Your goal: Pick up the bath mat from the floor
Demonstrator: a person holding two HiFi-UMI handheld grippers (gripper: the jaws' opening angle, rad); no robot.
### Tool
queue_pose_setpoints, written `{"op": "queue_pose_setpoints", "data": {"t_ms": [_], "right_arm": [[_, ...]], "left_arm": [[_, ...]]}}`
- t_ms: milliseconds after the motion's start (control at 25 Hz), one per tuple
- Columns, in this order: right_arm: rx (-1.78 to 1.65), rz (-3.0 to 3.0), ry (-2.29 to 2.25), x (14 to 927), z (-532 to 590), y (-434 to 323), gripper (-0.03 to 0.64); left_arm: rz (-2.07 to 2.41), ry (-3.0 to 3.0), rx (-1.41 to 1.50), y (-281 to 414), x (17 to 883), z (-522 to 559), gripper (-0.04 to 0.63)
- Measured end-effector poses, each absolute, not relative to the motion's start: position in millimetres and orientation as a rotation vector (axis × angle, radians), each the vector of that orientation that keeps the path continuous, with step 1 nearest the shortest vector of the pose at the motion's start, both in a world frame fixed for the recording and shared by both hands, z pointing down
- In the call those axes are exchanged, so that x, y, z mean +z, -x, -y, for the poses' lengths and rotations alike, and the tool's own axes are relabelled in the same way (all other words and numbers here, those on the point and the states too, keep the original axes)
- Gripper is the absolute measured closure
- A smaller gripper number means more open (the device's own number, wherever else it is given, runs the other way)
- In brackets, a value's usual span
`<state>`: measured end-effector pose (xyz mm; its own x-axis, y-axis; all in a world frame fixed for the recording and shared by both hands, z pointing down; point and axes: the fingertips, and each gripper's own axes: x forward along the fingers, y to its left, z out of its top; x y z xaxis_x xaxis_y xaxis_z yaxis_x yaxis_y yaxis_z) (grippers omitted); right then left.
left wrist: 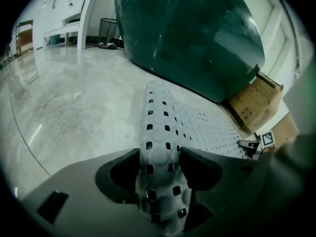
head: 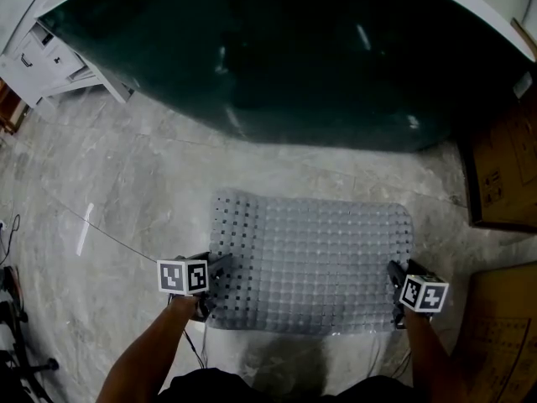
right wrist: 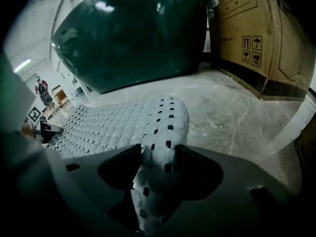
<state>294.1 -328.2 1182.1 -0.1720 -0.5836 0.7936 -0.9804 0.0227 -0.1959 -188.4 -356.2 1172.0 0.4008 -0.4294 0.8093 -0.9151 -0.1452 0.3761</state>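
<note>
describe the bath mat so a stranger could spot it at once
In front of the big dark green tub, on the grey marble floor, lies the bath mat. It is a pale rectangle, bubbly and dotted with square holes, unlike the plain brown cardboard boxes at its right.

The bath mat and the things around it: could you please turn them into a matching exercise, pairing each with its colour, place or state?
Things:
1. bath mat
2. bathtub
3. cardboard box
4. left tool

Descriptions:
A. dark green, beyond the mat
B. brown, right of the mat
C. closed on the mat's left edge
D. pale grey, with square holes

Pairs: 1-D, 2-A, 3-B, 4-C.
</note>
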Motion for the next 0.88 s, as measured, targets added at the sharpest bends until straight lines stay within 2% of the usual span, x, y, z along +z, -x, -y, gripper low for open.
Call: {"op": "queue_pose_setpoints", "data": {"t_ms": [160, 400, 600, 880], "right_arm": [[0.999, 1.841, -1.563, 1175, 329, -282, 0.460], [0.952, 1.966, -1.539, 1142, 333, -264, 0.548], [0.934, 2.105, -1.528, 1108, 331, -250, 0.563], [0.884, 2.240, -1.507, 1055, 324, -236, 0.566]], "left_arm": [[1.209, -1.760, 0.682, 187, 1169, 356, 0.358], [1.202, -1.845, 0.612, 176, 1151, 357, 0.403], [1.150, -1.921, 0.603, 162, 1132, 356, 0.456], [1.162, -2.017, 0.593, 152, 1088, 356, 0.479]]}}
